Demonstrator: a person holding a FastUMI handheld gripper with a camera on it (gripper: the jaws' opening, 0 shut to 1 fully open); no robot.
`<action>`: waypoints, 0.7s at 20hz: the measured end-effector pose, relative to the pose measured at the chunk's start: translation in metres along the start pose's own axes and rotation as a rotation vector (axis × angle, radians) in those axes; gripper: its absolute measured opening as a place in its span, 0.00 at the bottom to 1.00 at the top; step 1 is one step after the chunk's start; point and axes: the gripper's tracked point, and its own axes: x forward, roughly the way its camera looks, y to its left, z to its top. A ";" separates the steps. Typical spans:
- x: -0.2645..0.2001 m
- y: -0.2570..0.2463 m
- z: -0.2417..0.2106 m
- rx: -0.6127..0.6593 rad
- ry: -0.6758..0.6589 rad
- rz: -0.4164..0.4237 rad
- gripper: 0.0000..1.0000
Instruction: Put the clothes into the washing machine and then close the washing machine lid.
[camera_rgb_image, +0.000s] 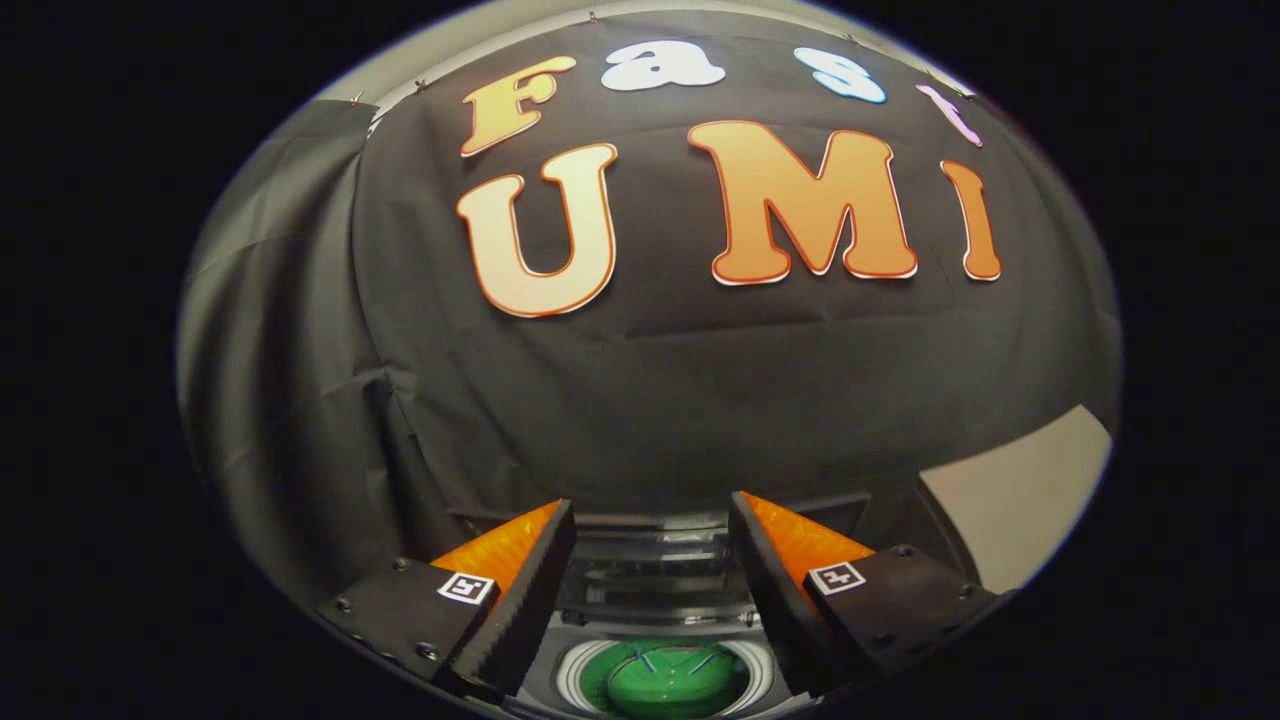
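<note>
While the hand-held gripper (652, 555) hangs with fingers apart and empty, the washing machine (660, 610) sits between them, lid (655, 560) raised. Its green-floored drum (665, 678) lies open just below, apparently ready for loading.

One washing machine (655, 600) sits below the black cloth wall (650, 400), with one round green tub opening (665, 678). One gripper (652, 520) above it, two fingers spread apart, holding nothing.
</note>
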 end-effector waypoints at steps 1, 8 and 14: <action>0.013 -0.009 0.005 -0.004 0.001 -0.013 0.98; 0.080 -0.052 -0.012 0.016 0.063 -0.080 0.99; 0.094 -0.064 -0.036 -0.049 0.034 -0.126 1.00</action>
